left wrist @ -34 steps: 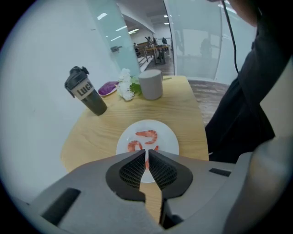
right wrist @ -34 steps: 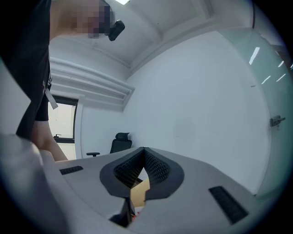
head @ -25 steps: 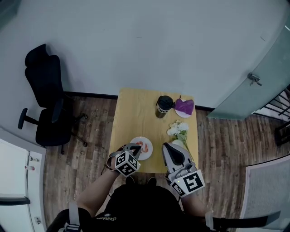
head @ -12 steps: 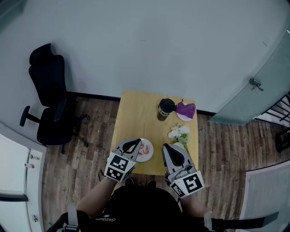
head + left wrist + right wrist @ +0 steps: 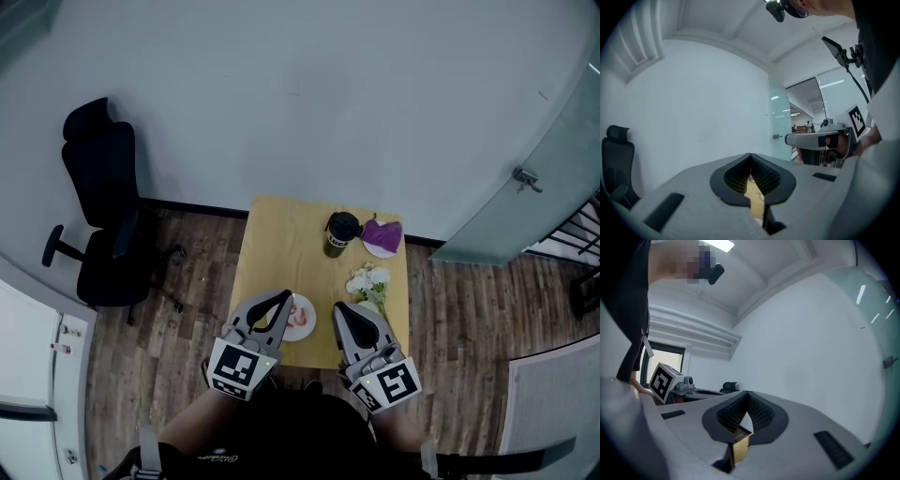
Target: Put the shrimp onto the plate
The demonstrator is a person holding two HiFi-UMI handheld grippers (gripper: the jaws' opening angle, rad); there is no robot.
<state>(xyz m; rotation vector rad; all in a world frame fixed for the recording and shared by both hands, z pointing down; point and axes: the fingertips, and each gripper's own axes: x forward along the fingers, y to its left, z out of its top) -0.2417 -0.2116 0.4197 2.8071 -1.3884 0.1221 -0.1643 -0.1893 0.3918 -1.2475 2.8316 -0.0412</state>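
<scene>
An orange shrimp [image 5: 301,315] lies on a small white plate [image 5: 308,329] near the front edge of the yellow wooden table [image 5: 281,244]. My left gripper [image 5: 284,295] hangs above the plate's left side and hides part of it; its jaws are shut with nothing between them. To the right of the plate, over the table's front edge, my right gripper [image 5: 339,307] is also shut and empty. The left gripper [image 5: 751,154] in its own view faces the white wall, and a sliver of table shows under the jaws. The right gripper [image 5: 747,393] in its own view shows the same.
A black cup [image 5: 341,232] and a purple thing on a small white dish [image 5: 382,235] stand at the table's back right. White flowers [image 5: 368,278] lie on the right side. A black office chair [image 5: 103,206] stands to the left, a glass door [image 5: 525,178] to the right.
My left gripper has drawn back from the plate toward the person and risen. The shrimp stays on the plate. The right gripper has barely moved.
</scene>
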